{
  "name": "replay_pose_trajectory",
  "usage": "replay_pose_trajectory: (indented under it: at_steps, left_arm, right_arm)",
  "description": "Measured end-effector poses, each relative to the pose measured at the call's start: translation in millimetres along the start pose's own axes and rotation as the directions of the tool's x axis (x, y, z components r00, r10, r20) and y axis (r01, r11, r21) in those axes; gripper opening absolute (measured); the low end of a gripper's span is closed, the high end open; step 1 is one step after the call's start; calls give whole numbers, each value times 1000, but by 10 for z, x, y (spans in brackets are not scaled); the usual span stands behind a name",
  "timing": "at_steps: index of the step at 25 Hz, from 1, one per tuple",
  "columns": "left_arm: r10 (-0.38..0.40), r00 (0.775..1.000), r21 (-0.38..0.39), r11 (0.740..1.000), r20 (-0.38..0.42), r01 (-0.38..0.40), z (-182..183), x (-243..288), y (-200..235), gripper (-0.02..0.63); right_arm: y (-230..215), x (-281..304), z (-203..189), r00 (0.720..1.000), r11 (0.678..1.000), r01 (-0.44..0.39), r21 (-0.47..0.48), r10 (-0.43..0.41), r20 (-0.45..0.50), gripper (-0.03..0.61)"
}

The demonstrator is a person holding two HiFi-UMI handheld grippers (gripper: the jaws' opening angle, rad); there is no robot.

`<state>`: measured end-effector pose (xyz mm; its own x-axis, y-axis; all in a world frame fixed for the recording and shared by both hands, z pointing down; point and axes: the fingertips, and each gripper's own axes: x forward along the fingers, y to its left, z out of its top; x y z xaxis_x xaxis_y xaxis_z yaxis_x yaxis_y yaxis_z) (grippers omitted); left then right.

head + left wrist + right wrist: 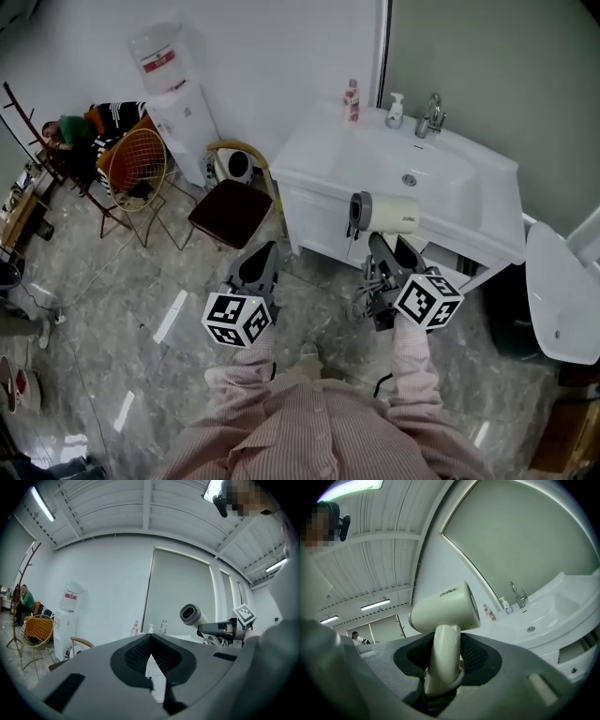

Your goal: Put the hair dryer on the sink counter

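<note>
Right hand-held gripper (pixel 446 651) clamps the hair dryer (pixel 443 609) at frame centre by its stiff handle (judged light, smooth, slippery). Left hand-held gripper (pixel 151 641) is closed and empty.

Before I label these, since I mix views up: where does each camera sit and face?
Head view: on the head, facing steeply down at the sink counter; shows sleeves, left tongs, right tongs.
Left gripper view: on the left tongs, facing the wall; shut jaws show.
Right gripper view: on the right tongs, facing the sink counter; jaws grip the hair dryer.
Shared: all three show the hair dryer.
</note>
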<state>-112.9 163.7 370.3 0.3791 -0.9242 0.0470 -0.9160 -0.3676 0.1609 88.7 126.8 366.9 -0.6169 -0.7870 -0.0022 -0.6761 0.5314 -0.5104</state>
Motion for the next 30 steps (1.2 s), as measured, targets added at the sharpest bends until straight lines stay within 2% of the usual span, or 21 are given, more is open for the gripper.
replay_pose_trajectory:
  at_steps: [8, 13, 23, 30]
  left_arm:
    - [-46, 999, -16, 999, -6, 46, 145, 772, 602, -3]
    - [-70, 997, -14, 997, -12, 70, 142, 1076, 799, -3]
    - [-73, 996, -61, 996, -45, 70, -10, 1591, 1157, -3]
    - [-55, 997, -75, 996, -59, 51, -44, 2260, 1538, -3]
  right_arm:
    - [-272, 843, 114, 999, 999, 34, 15, -34, 6, 166]
    - [-446, 1159, 138, 998, 998, 52, 36, -53, 19, 166]
    - [-792, 1705, 140, 997, 993, 82, 80, -82, 0, 166]
    - [-1222, 2366, 218, 996, 991, 86, 101, -84, -26, 166]
